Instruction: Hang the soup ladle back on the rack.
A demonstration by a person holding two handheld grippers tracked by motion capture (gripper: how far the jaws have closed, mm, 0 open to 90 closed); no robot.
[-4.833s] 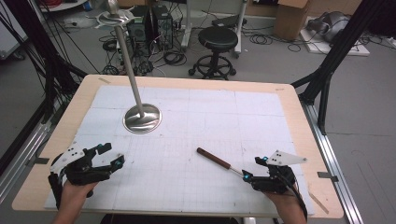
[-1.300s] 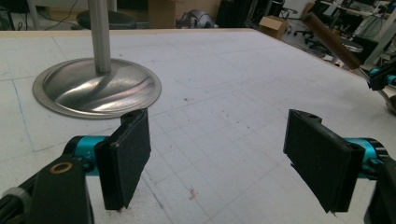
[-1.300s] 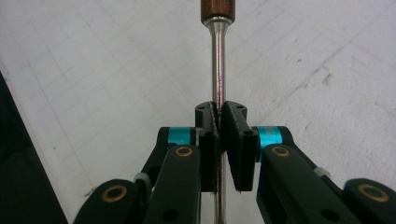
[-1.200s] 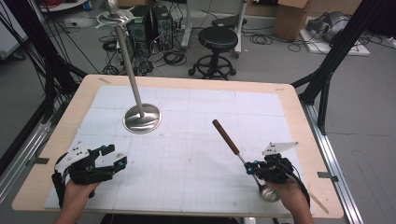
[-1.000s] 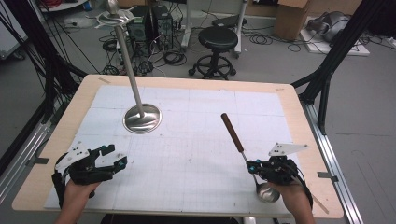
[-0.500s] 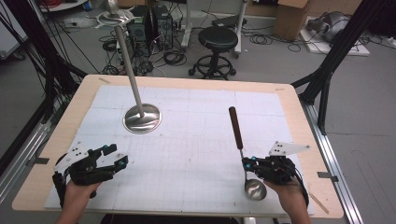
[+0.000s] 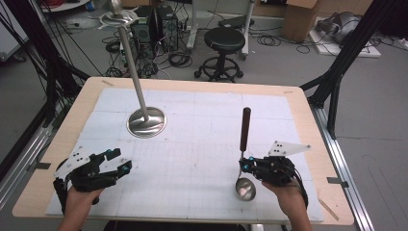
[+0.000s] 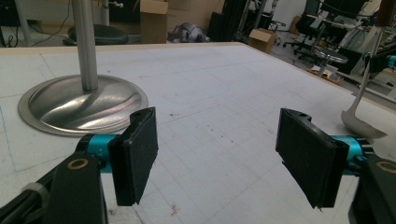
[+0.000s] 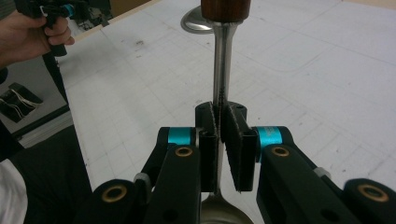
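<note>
Right claw (image 7: 242, 167) pinching the ladle (image 7: 244, 144) by its metal shank, near the desk's (image 7: 298, 103) front right corner. Left claw (image 7: 121, 161) spread wide, jaws just been closing slightly, nothing between them

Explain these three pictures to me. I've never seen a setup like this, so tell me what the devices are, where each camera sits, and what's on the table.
No robot here: a person holds a hand-held tool with two black jaws in each hand. The high view looks down from above the table. The other two cameras ride on the tools and look along their jaws. The left tool is open, holding nothing; its jaws have just been closing a little. The right tool is shut on the metal shaft of a spoon, wooden handle pointing away, bowl toward the person. A metal stand with a round base and tall pole stands on the table.
</note>
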